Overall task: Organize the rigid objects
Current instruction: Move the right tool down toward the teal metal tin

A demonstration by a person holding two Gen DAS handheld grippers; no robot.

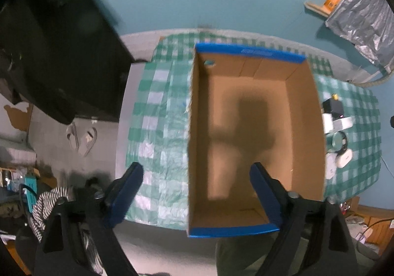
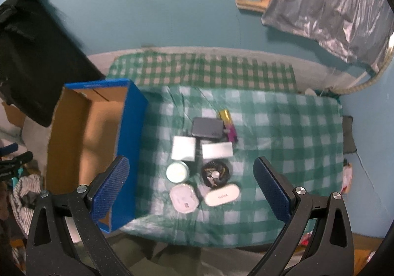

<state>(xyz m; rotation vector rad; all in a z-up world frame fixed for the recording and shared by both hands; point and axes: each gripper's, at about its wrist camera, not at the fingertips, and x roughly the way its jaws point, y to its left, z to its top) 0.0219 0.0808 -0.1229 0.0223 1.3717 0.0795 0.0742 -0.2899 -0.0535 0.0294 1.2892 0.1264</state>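
An empty cardboard box with blue outer walls [image 1: 303, 128] [image 2: 130, 133] stands open on the checked tablecloth [image 2: 283, 128]. To its right lie several small items: a dark grey case [image 2: 206, 127], a yellow and purple lighter [image 2: 229, 124], two white boxes [image 2: 183, 148] [image 2: 217, 150], a pale green round tin [image 2: 177, 172], a black round dish [image 2: 215, 173], a white earbud case [image 2: 184, 198] and a white oval case [image 2: 221, 195]. My left gripper [image 1: 198, 182] is open above the box's near left wall. My right gripper [image 2: 190, 185] is open above the items.
A black cloth-covered shape [image 1: 49, 54] stands left of the table. A silver foil sheet [image 2: 332, 12] hangs on the blue wall at the back right. Striped fabric and clutter [image 1: 46, 204] lie on the floor at the left.
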